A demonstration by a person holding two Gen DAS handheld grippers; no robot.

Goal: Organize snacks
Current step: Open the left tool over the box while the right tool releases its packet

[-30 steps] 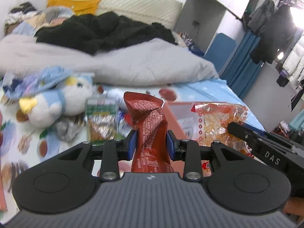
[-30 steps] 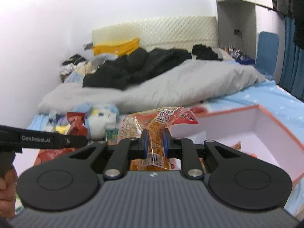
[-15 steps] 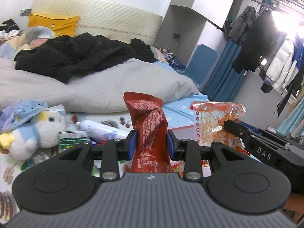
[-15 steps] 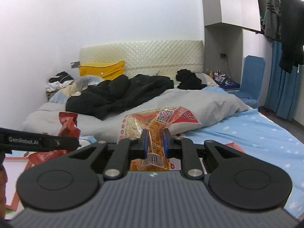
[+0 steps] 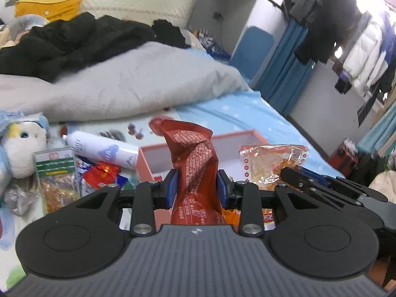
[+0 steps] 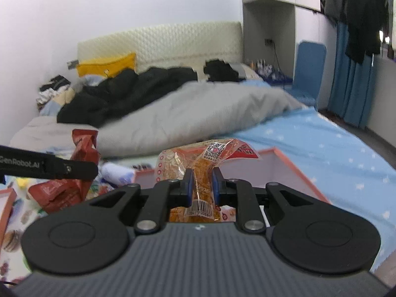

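Note:
My left gripper (image 5: 197,188) is shut on a crumpled red snack bag (image 5: 194,163), held upright above the near edge of an open pink-rimmed box (image 5: 235,135). My right gripper (image 6: 200,185) is shut on a clear orange snack packet (image 6: 206,158) with a QR code, over the same pink box (image 6: 284,158). In the left wrist view the orange packet (image 5: 269,163) hangs just right of the red bag. The right wrist view shows the red bag (image 6: 83,148) at the left, behind the left gripper's black arm.
Loose snacks lie left of the box: a green-topped packet (image 5: 55,170), a white bottle (image 5: 99,148), small red wrappers (image 5: 102,173). A plush toy (image 5: 17,148) sits at the far left. A grey duvet (image 5: 123,84) and black clothes fill the bed behind. Blue sheet stretches right.
Both grippers have swung rightward over the bed with their packets still held. The pink box now lies directly under and ahead of them; the plush toy has slid to the left edge.

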